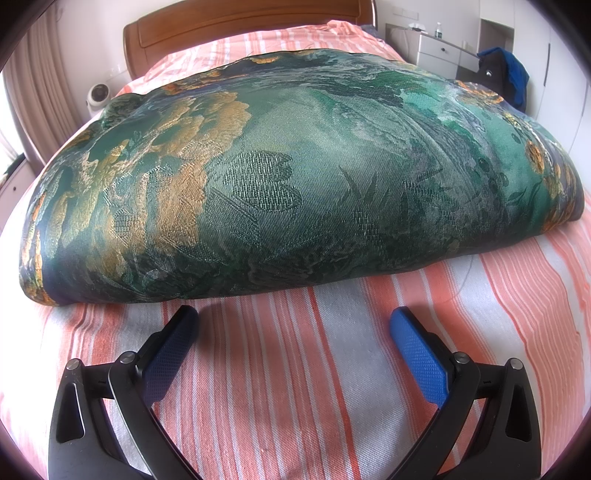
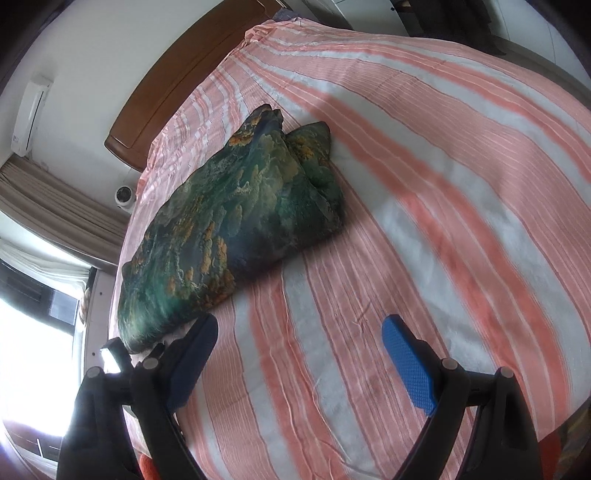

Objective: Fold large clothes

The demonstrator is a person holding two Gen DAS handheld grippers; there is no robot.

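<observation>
Where the folded green satin cloth with gold and teal landscape brocade [image 1: 295, 177] lies, it forms a thick, rounded bundle on the bed [image 1: 332, 369], whose sheet is striped in salmon pink and white. In the left wrist view the bundle fills most of the frame, its near folded edge running across just beyond the fingertips. In the right wrist view the same cloth [image 2: 236, 229] sits toward the left side of the mattress, long and narrow, with two pointed corners at its far end.

The left hand-held gripper [image 1: 293, 321] stands wide, its blue ribbed pads [image 1: 417, 354] apart over bare sheet, close to the cloth's near edge but not touching it; nothing is between them. The right hand-held gripper [image 2: 299, 330] is also spread wide with nothing in it, angled down at the striped sheet [image 2: 406, 221]. Its left finger overlaps the near corner of the cloth in the picture; whether it touches is not clear.

Beyond the cloth a brown wooden headboard [image 1: 243, 26] stands against a white wall. A small white round fan [image 1: 98, 96] sits beside the bed, near beige curtains [image 1: 40, 74]. To the other side are a white drawer unit [image 1: 439, 51] and a dark and blue garment [image 1: 506, 74] hanging nearby. A white air conditioner [image 2: 31, 114] is mounted high on the wall, and a bright window [image 2: 33, 332] glares at the left edge.
</observation>
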